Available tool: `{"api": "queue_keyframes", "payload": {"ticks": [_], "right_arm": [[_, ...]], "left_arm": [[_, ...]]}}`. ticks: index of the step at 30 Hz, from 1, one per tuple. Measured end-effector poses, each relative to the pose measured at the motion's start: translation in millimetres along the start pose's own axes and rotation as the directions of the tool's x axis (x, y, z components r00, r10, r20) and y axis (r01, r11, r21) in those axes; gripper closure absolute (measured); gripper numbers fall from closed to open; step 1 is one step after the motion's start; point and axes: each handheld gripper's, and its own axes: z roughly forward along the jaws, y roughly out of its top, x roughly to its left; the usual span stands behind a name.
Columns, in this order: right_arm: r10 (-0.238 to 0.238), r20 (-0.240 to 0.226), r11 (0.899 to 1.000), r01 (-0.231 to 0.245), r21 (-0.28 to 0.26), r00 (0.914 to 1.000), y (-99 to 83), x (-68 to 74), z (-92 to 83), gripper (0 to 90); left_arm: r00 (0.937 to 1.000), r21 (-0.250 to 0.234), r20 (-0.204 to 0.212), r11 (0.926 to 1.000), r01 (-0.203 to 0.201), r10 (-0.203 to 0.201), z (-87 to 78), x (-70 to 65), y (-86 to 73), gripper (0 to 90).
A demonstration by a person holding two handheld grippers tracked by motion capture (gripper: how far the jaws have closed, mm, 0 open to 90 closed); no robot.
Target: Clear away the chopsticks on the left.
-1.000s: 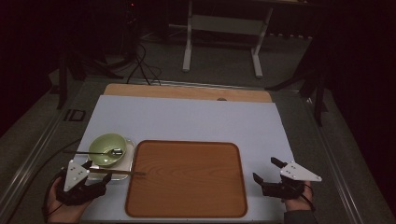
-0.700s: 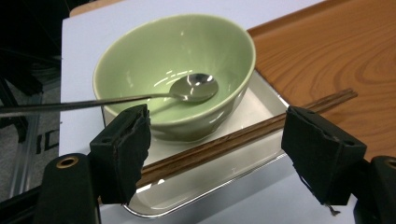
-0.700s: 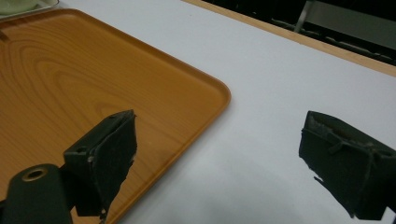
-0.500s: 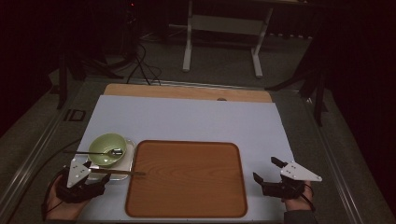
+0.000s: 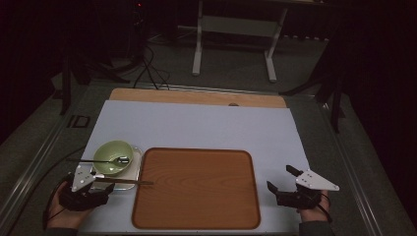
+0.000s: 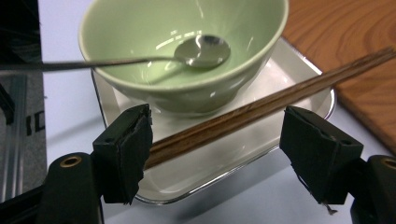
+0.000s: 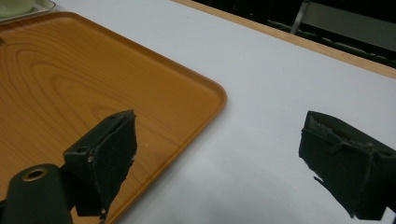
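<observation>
Left gripper view looks along our left gripper point(image 6: 215, 154), whose two black jaws stand wide apart with nothing between them, low over the near edge of a small shallow silver metal tray point(image 6: 299, 60). Just beyond the jaws, a pair of dark brown wooden chopsticks point(image 6: 261, 105) lies slantwise across that tray, one end close to the left jaw and the other reaching onto the large rounded wooden serving tray point(image 6: 355, 51). Behind the chopsticks a pale green ceramic bowl point(image 6: 140, 51) sits in the metal tray, and a long-handled steel spoon point(image 6: 201, 49) rests in it, its handle sticking out over the rim. We judge the risks as these: closing on the chopsticks could catch only one stick, or roll them apart; reaching too far could nudge the bowl, tip the spoon out, or shift the light metal tray on the pale tabletop point(image 5: 206, 128). From the high view we see our left gripper point(image 5: 101, 189) near the front left corner and our right gripper point(image 5: 281, 181) well apart from it, beside the wooden tray's right edge. Right gripper view shows the right gripper point(image 7: 219, 163) also wide open and empty over the tabletop, detail the dim high view leaves unclear.
</observation>
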Motion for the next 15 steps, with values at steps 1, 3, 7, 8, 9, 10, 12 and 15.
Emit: {"api": "queue_keyframes", "payload": {"ticks": [1,3,7,8,9,10,12,15], "right_arm": [[-0.001,0.0,1.0,0.001,0.001,1.0,0.0,0.0,0.1,10.7],[0.0,0.001,1.0,0.0,0.003,1.0,-0.1,0.0,0.3,10.7],[0.003,0.006,1.0,-0.003,0.007,1.0,-0.2,0.0,0.6,10.8],[0.004,0.007,1.0,-0.004,0.008,1.0,-0.2,0.0,0.5,10.8],[0.004,0.009,1.0,-0.004,0.008,1.0,-0.3,-0.2,0.5,10.8],[0.004,0.009,1.0,-0.004,0.008,1.0,-0.3,-0.2,0.5,10.8],[0.004,0.008,1.0,-0.004,0.008,1.0,-0.3,-0.4,0.5,10.8],[0.004,0.008,1.0,-0.004,0.008,1.0,-0.3,-0.3,0.5,10.8]], "left_arm": [[1.0,0.004,0.001,1.0,-0.002,0.002,1.3,0.5,-0.3,25.9],[1.0,0.012,0.006,0.9999,-0.003,0.003,3.2,2.0,-0.9,25.9],[0.9999,0.022,0.015,0.9997,0.002,-0.002,5.4,5.4,-2.4,26.9],[0.9998,0.022,0.019,0.9998,0.002,-0.003,5.4,6.2,-2.6,27.1],[0.9998,0.022,0.02,0.9998,0.002,-0.003,5.5,6.2,-2.6,27.9],[0.9998,0.024,0.021,0.9997,0.0,0.0,5.8,6.1,-2.6,28.1],[0.9997,0.029,0.024,0.9996,-0.004,0.003,6.7,5.4,-2.6,28.2],[0.9993,0.033,0.03,0.9992,-0.022,0.021,7.4,3.5,-2.1,28.1]]}}
